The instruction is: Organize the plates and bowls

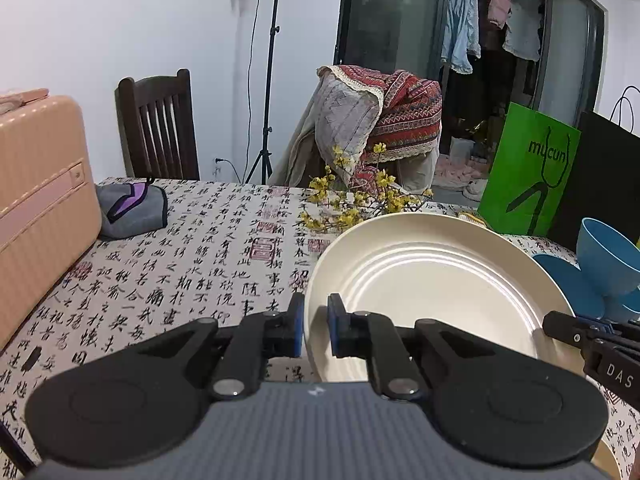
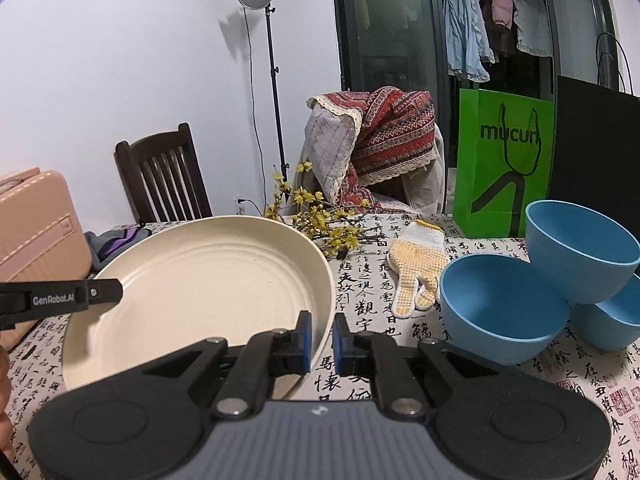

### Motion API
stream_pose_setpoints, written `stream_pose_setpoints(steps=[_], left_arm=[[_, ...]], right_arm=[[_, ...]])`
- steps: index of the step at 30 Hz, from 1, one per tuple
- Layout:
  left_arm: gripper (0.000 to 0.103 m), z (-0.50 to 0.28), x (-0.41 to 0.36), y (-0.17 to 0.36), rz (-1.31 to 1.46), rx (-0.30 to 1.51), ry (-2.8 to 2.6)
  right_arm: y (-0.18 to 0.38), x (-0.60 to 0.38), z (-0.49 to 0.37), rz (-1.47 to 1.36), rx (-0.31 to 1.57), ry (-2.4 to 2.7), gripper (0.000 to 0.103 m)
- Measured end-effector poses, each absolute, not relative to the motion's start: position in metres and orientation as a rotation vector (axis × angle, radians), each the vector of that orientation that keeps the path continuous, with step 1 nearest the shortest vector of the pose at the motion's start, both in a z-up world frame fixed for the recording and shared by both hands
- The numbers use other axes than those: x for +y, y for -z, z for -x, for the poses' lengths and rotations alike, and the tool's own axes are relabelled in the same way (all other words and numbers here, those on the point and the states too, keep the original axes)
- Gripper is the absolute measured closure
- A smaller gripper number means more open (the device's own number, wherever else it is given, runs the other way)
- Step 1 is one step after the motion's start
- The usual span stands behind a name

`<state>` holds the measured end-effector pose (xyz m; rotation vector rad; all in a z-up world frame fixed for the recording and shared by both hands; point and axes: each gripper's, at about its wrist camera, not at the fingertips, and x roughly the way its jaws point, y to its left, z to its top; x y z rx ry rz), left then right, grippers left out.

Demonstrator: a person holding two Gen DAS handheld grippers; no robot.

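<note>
Plate (image 1: 432,276) tilted, both tools pinching its rim: left tool (image 1: 316,330) one side, right tool (image 2: 322,342) opposite; bowls (image 2: 500,308) just right of plate.

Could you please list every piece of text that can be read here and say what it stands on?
"mucun": green paper bag.
"GenRobot.AI": left hand-held gripper, seen from the right wrist.
"DAS": right hand-held gripper, seen from the left wrist; cut off at the frame edge.
Chinese calligraphy and red seals: tablecloth; too dense to transcribe.

"mucun" on green paper bag (image 2: 505,160), "GenRobot.AI" on left tool (image 2: 60,299), "DAS" on right tool (image 1: 612,372), calligraphy characters across tablecloth (image 1: 192,280)
</note>
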<state>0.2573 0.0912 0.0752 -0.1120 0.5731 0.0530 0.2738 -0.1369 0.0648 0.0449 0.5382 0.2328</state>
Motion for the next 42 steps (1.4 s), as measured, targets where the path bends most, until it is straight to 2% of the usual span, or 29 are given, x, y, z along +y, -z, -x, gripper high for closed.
stream_pose_setpoints(steps=[42], left_arm=[[0.092,-0.168,0.091,-0.077,0.131,0.547,-0.075]], right_arm=[[-0.063,-0.140,-0.202,-0.073,0.524,-0.279,0.093]])
